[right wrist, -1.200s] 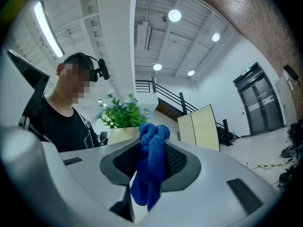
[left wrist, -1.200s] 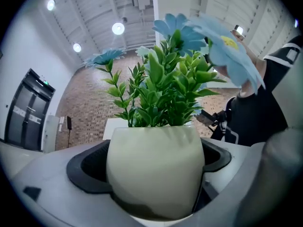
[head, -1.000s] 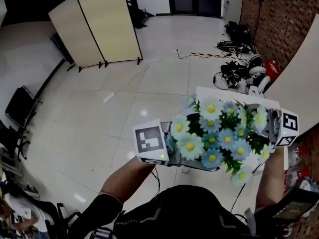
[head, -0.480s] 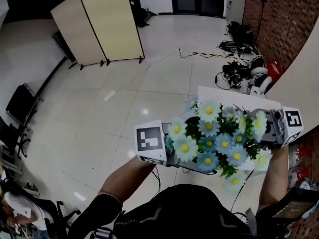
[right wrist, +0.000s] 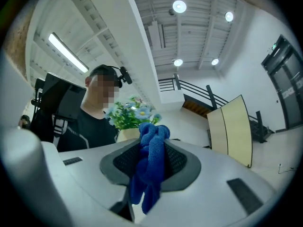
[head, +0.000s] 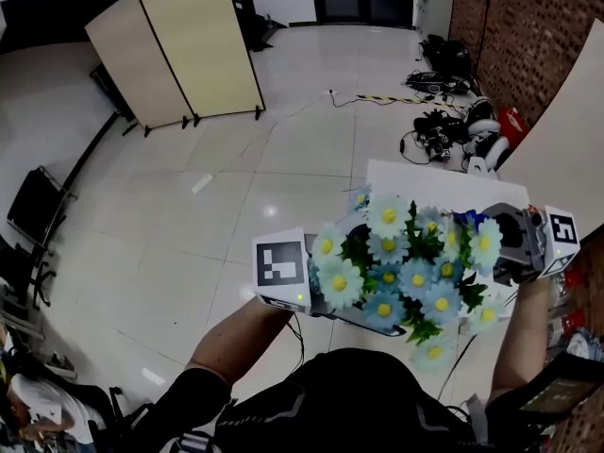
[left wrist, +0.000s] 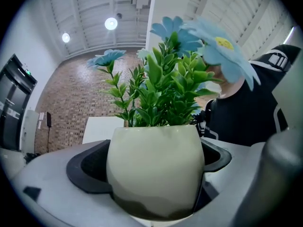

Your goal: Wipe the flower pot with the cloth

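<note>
Left hand-held gripper (left wrist: 154, 186) clamps the pale flower pot (left wrist: 154, 157) of daisies (head: 396, 272); right hand-held gripper (right wrist: 150, 161) pinches the blue cloth (right wrist: 147, 186) between its jaws.

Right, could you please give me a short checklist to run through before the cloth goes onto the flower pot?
1. Left gripper gripping the flower pot: ok, a jaw sits against each side of it.
2. Right gripper holding the cloth: ok, the blue cloth is bunched between the jaws.
3. Enough cloth exposed to wipe with: ok, a bunch sticks out past the jaw tips.
4. Cloth in contact with the pot: not ok, the right gripper view shows the pot beyond the cloth, apart from it.
5. Pot wall visible from the head view: not ok, the flowers cover it.
</note>
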The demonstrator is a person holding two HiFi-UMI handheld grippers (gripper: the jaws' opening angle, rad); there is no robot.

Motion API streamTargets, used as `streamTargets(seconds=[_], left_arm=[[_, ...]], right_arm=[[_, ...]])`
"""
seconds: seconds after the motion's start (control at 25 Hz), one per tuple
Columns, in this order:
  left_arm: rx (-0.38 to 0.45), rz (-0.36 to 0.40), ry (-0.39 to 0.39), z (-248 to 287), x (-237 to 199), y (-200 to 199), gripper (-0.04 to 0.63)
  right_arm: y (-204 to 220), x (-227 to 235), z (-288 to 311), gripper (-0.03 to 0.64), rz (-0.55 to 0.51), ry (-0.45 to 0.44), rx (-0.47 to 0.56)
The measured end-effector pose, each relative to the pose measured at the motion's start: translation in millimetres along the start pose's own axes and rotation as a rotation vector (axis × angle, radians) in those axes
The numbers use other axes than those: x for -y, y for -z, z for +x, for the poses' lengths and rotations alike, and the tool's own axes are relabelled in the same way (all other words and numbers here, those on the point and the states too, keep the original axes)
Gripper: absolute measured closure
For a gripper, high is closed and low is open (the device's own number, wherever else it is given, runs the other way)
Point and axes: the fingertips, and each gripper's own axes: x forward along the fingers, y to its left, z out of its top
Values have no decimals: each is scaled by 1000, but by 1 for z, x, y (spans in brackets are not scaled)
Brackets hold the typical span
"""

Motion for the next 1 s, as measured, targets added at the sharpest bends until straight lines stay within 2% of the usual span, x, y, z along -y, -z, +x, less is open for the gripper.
streamTargets(seconds=[0.08, 0.32, 0.44, 0.6, 0.8, 1.0], left_arm=[[-16, -5, 2, 5, 3, 2, 26], [0, 17, -1, -5, -3, -6, 26], [-10, 15, -14, -6, -3, -7, 26], [-29, 0, -55, -6, -7, 2, 26], [-48, -13, -108, -5, -19, 20, 26], [-61, -10, -175, 1, -42, 21, 26]], right_arm=[[4, 14, 8, 515, 16, 10, -11], [14, 17, 53, 515, 57, -136, -83], [11, 10, 54, 515, 77, -161, -74], [7, -9, 36, 515, 63, -129, -34], [20, -30, 21, 515, 24, -37, -28], [17, -38, 14, 515, -18, 48, -25]])
